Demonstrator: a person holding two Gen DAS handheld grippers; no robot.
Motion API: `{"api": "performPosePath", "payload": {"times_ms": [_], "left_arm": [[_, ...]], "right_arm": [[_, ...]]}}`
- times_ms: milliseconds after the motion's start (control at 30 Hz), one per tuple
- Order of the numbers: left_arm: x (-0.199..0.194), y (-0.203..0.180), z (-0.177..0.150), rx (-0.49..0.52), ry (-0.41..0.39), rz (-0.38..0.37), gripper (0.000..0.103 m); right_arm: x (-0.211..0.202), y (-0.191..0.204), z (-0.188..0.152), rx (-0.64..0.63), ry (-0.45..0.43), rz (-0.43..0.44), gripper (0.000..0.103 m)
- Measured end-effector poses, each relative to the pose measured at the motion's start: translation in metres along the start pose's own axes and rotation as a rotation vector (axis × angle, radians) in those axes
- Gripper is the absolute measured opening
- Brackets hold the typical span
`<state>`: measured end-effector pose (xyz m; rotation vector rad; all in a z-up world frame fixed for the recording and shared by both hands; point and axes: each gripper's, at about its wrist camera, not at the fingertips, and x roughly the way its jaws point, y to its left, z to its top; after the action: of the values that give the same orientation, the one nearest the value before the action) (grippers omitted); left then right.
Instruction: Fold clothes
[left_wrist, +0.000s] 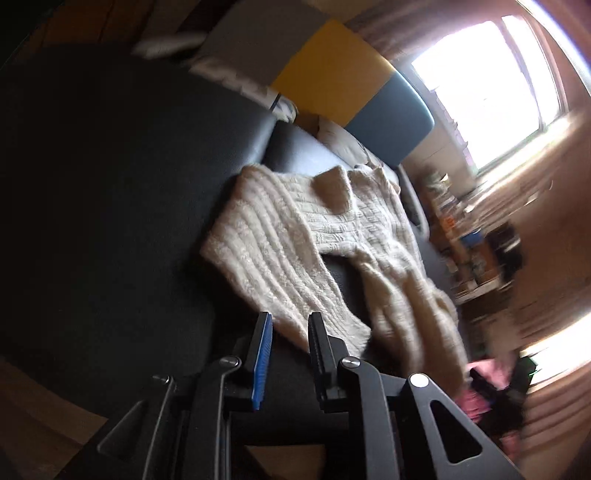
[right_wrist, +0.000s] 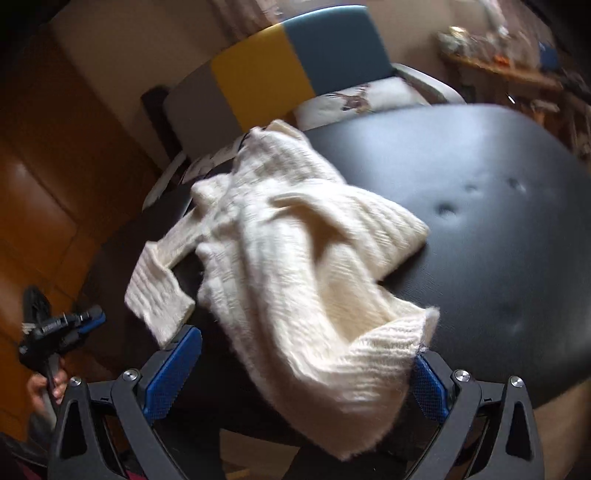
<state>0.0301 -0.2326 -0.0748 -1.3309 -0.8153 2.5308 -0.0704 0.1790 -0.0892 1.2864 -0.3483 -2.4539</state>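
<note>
A cream knitted sweater (right_wrist: 280, 236) lies crumpled on a black padded surface (right_wrist: 498, 221), one sleeve (right_wrist: 159, 295) reaching toward its left edge. My right gripper (right_wrist: 306, 347) is wide open over the near edge, and the sweater's ribbed hem (right_wrist: 373, 354) lies loosely between its blue-padded fingers (right_wrist: 173, 365). In the left wrist view the sweater (left_wrist: 295, 236) lies ahead on the dark surface (left_wrist: 110, 184). My left gripper (left_wrist: 289, 318) has a narrow gap and holds nothing; the sleeve cuff lies just beyond its tips. In the right wrist view a hand holds that left gripper (right_wrist: 75, 321) left of the sleeve, clear of it.
A chair with grey, yellow and blue back panels (right_wrist: 280, 62) stands behind the padded surface, a bird-print cushion (right_wrist: 362, 98) on its seat. A cluttered wooden shelf (right_wrist: 509, 66) is at the back right. Wooden panels (right_wrist: 44, 184) are on the left. Pink and dark items (left_wrist: 491, 391) lie on the floor.
</note>
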Motion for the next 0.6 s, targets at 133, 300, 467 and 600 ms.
{"api": "performPosePath", "payload": {"times_ms": [133, 300, 467, 600], "left_arm": [[0.028, -0.052, -0.010, 0.280, 0.034, 0.098, 0.021], [0.070, -0.096, -0.032, 0.585, 0.132, 0.190, 0.022], [0.110, -0.103, -0.048, 0.700, 0.232, 0.254, 0.022], [0.111, -0.104, -0.056, 0.736, 0.194, 0.268, 0.025]], "right_arm": [[-0.005, 0.019, -0.030, -0.064, 0.017, -0.003, 0.103], [-0.012, 0.019, -0.039, -0.071, 0.025, -0.023, 0.103], [-0.017, 0.004, -0.045, -0.041, 0.034, -0.057, 0.103], [-0.011, -0.003, -0.042, -0.020, 0.045, -0.075, 0.103]]}}
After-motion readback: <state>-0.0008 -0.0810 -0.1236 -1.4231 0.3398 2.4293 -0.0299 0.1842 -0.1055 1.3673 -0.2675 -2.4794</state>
